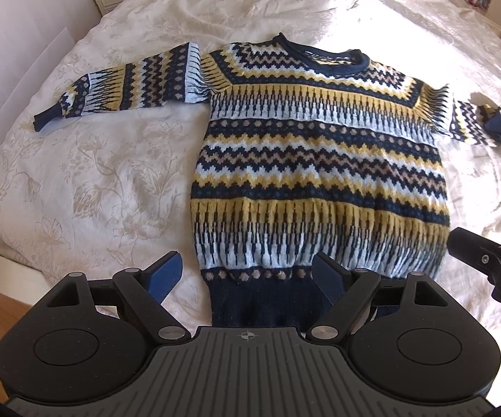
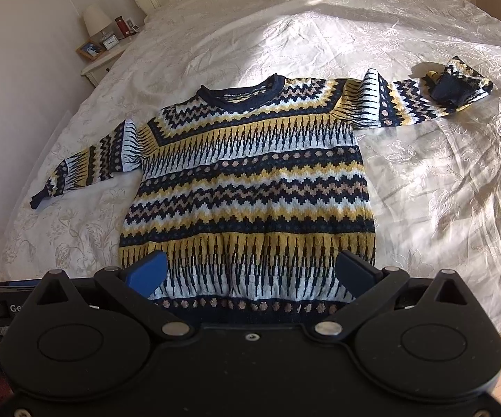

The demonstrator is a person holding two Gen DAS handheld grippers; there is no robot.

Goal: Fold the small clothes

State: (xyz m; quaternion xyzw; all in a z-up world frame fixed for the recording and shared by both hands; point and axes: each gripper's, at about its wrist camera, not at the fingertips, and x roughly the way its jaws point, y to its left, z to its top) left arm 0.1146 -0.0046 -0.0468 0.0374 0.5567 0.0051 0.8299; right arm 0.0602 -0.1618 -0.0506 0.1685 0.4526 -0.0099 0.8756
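Sweater (image 1: 316,160): knitted, banded in navy, yellow, white and tan zigzags, lying flat and face up on the bed (image 1: 87,173), its navy hem (image 1: 267,295) at the near edge and its neck toward the far end. One sleeve (image 1: 122,83) lies straight out toward the left edge of the bed, navy cuff at its tip. The other sleeve (image 2: 424,104) runs toward the right edge with its end bunched and the cuff turned back on itself.

Left gripper (image 1: 247,276): jaws wide apart, holding nothing, hovering at the hem's left corner; the right-hand finger is over the navy band, the left-hand finger over bare bedspread.

Right gripper (image 2: 250,272): jaws wide apart, empty, above the lower body of the sweater near the hem.

Bedspread cream, floral-patterned, partly sunlit. A nightstand (image 2: 104,59) with a lamp (image 2: 95,19) stands beyond the far left corner.
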